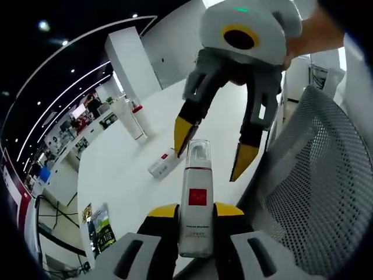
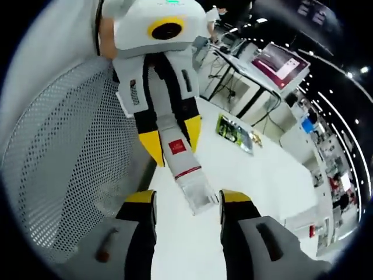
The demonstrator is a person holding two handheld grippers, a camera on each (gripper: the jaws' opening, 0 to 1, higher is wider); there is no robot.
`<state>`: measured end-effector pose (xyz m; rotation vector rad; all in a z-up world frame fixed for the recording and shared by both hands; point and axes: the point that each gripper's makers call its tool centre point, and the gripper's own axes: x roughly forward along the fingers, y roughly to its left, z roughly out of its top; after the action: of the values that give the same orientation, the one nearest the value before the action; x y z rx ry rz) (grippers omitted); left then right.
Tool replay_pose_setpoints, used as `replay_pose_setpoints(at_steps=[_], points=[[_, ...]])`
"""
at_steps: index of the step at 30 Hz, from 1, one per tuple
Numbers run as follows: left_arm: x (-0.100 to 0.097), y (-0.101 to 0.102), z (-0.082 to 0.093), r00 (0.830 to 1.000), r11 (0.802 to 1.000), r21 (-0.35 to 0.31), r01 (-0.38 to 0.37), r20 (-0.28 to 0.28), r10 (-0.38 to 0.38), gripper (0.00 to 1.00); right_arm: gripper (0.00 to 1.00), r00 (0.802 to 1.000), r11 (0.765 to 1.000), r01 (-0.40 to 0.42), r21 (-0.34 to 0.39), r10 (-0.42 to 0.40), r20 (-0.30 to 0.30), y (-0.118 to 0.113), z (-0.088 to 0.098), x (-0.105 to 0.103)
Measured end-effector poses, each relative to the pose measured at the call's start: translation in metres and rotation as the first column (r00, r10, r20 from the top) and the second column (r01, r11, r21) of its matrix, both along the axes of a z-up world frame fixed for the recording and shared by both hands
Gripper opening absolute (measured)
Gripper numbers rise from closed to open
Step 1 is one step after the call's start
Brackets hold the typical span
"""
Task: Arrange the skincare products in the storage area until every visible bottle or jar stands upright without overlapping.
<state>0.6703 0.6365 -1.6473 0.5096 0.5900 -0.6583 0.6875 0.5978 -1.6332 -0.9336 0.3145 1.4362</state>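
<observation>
Above the white worktop (image 1: 122, 169), beside a mesh basket (image 1: 315, 175), the left gripper (image 1: 195, 213) pinches a clear-capped bottle (image 1: 196, 198) in its jaws while the right gripper (image 2: 186, 201), jaws spread, faces its cap, seemingly mid-handover, needing a steady upright placement next.

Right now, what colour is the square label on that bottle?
Red, on the white bottle; left gripper view shows it best.

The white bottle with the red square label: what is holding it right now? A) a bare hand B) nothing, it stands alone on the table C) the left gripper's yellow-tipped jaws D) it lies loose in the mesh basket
C: in the left gripper view the left gripper has its jaws closed on either side of the white bottle, while the right gripper hangs open above the cap.
</observation>
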Motion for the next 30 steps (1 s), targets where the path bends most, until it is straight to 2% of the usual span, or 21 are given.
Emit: replay_pose_setpoints(at_steps=[1,3,6,8,9,10,11,12,13,15,16,18,19,21,22,24,25,27,28,29,30], points=[[0.000,0.000,0.000,1.000,1.000,-0.001,0.002,0.000,-0.002,0.19,0.48,0.999,0.999,0.032,0.025,-0.031,-0.026,-0.001,0.001,0.001],[0.000,0.000,0.000,1.000,1.000,0.004,0.004,0.004,-0.004,0.19,0.55,0.983,0.988,0.129,0.089,-0.116,-0.140,-0.002,0.005,0.001],[0.001,0.000,0.002,1.000,1.000,-0.008,-0.008,0.008,0.008,0.19,0.60,0.900,0.919,0.341,0.199,-0.258,-0.352,-0.001,0.022,0.007],[0.002,0.001,0.003,1.000,1.000,-0.013,-0.015,0.015,0.016,0.19,0.62,0.793,0.831,0.497,0.248,-0.320,-0.519,0.000,0.034,0.013],[0.003,0.001,0.005,1.000,0.999,-0.025,-0.023,0.016,0.024,0.19,0.63,0.710,0.777,0.580,0.244,-0.337,-0.618,0.002,0.039,0.014],[0.004,0.002,0.006,0.999,0.999,-0.040,-0.035,0.017,0.035,0.19,0.65,0.683,0.755,0.607,0.246,-0.338,-0.647,0.002,0.041,0.016],[0.005,0.002,0.009,0.999,0.997,-0.056,-0.047,0.022,0.049,0.19,0.65,0.623,0.695,0.669,0.265,-0.330,-0.709,0.005,0.048,0.020],[0.006,0.003,0.011,0.998,0.996,-0.070,-0.055,0.023,0.056,0.20,0.65,0.570,0.652,0.711,0.263,-0.314,-0.759,0.006,0.053,0.022],[0.008,0.003,0.014,0.997,0.993,-0.092,-0.069,0.033,0.073,0.20,0.64,0.495,0.598,0.763,0.248,-0.292,-0.819,0.007,0.056,0.025],[0.009,0.003,0.019,0.995,0.987,-0.133,-0.086,0.033,0.091,0.20,0.65,0.383,0.524,0.828,0.199,-0.270,-0.883,0.008,0.054,0.029],[0.009,0.004,0.022,0.995,0.987,-0.136,-0.082,0.042,0.089,0.20,0.66,0.356,0.501,0.846,0.184,-0.273,-0.894,0.008,0.052,0.031],[0.011,0.004,0.025,0.993,0.980,-0.172,-0.100,0.041,0.108,0.20,0.65,0.311,0.482,0.865,0.137,-0.302,-0.901,0.010,0.045,0.029],[0.012,0.007,0.027,0.992,0.978,-0.176,-0.111,0.045,0.121,0.20,0.65,0.316,0.484,0.862,0.148,-0.285,-0.905,0.016,0.048,0.024],[0.014,0.011,0.027,0.989,0.975,-0.181,-0.130,0.041,0.139,0.20,0.65,0.247,0.462,0.880,0.105,-0.259,-0.934,0.021,0.049,0.019],[0.015,0.013,0.026,0.988,0.974,-0.177,-0.142,0.041,0.151,0.20,0.63,0.195,0.432,0.898,0.079,-0.230,-0.953,0.023,0.048,0.019],[0.014,0.011,0.027,0.988,0.973,-0.186,-0.139,0.041,0.149,0.20,0.60,0.139,0.429,0.902,0.044,-0.192,-0.972,0.027,0.045,0.013],[0.014,0.011,0.027,0.988,0.973,-0.185,-0.136,0.044,0.146,0.20,0.58,0.124,0.440,0.898,0.023,-0.201,-0.972,0.028,0.040,0.010],[0.013,0.010,0.027,0.989,0.974,-0.183,-0.133,0.043,0.143,0.20,0.55,0.155,0.461,0.887,0.021,-0.256,-0.954,0.030,0.032,0.010],[0.013,0.010,0.027,0.989,0.974,-0.185,-0.133,0.044,0.144,0.20,0.50,0.160,0.458,0.889,0.026,-0.256,-0.953,0.032,0.032,0.010],[0.014,0.010,0.027,0.989,0.973,-0.189,-0.134,0.043,0.145,0.20,0.47,0.132,0.438,0.899,0.020,-0.227,-0.965,0.034,0.034,0.012],[0.014,0.010,0.027,0.988,0.970,-0.198,-0.141,0.035,0.150,0.20,0.45,0.087,0.416,0.909,0.013,-0.160,-0.983,0.042,0.040,0.012]])
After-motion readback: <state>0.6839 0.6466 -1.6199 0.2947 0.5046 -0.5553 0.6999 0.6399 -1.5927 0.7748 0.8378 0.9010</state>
